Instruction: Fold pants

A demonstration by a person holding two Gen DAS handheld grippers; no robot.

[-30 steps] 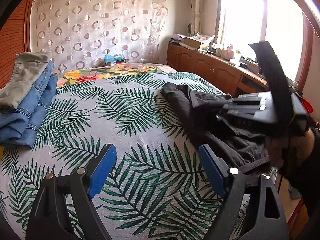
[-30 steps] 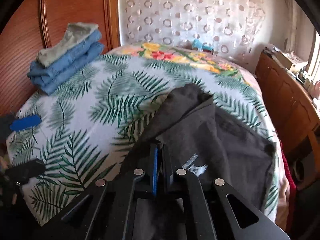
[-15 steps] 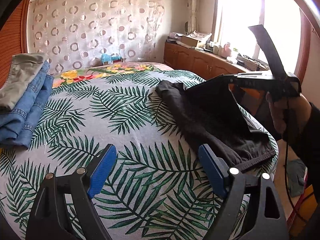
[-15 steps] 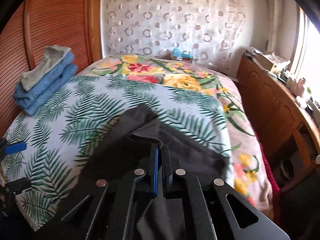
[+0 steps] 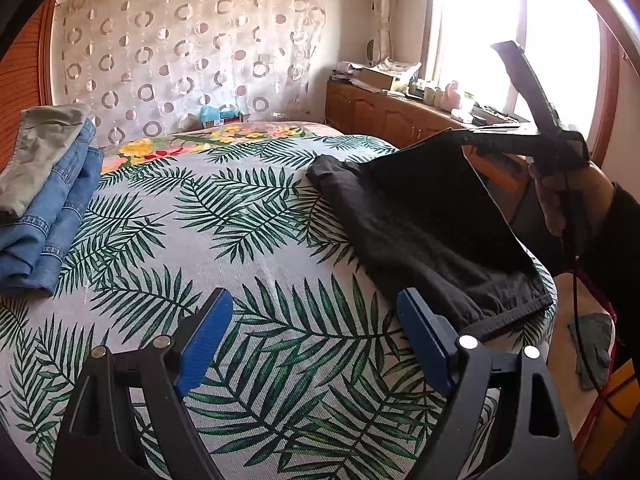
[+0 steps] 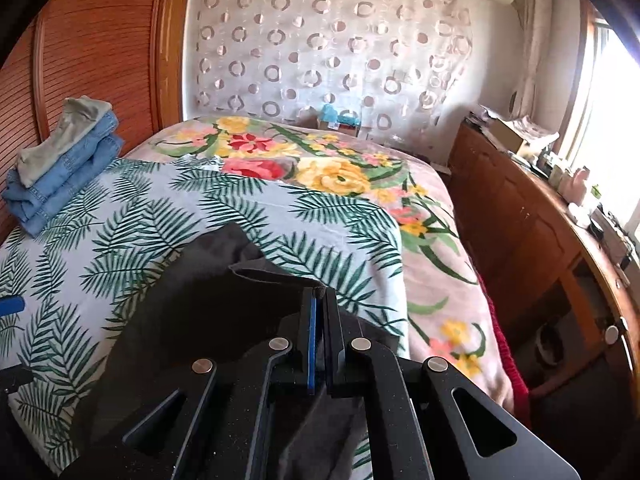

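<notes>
Black pants point(image 5: 424, 216) lie on the right side of the bed, with one edge lifted off the cover. My right gripper point(image 6: 319, 300) is shut on that edge of the black pants point(image 6: 192, 300) and holds it above the bed; it also shows in the left wrist view point(image 5: 472, 138) at the upper right. My left gripper point(image 5: 316, 332) is open and empty, low over the near part of the palm-leaf bedcover point(image 5: 224, 240), left of the pants' waistband.
A stack of folded jeans and grey-green trousers point(image 5: 40, 192) sits at the bed's left by the wooden headboard point(image 6: 100, 64). A wooden cabinet point(image 6: 540, 240) with clutter runs along the window wall at right. The bed's right edge drops to the floor.
My right gripper has risen and drawn back to the right with the pants' edge, stretching the cloth into a raised flat sheet. My left gripper has stayed put.
</notes>
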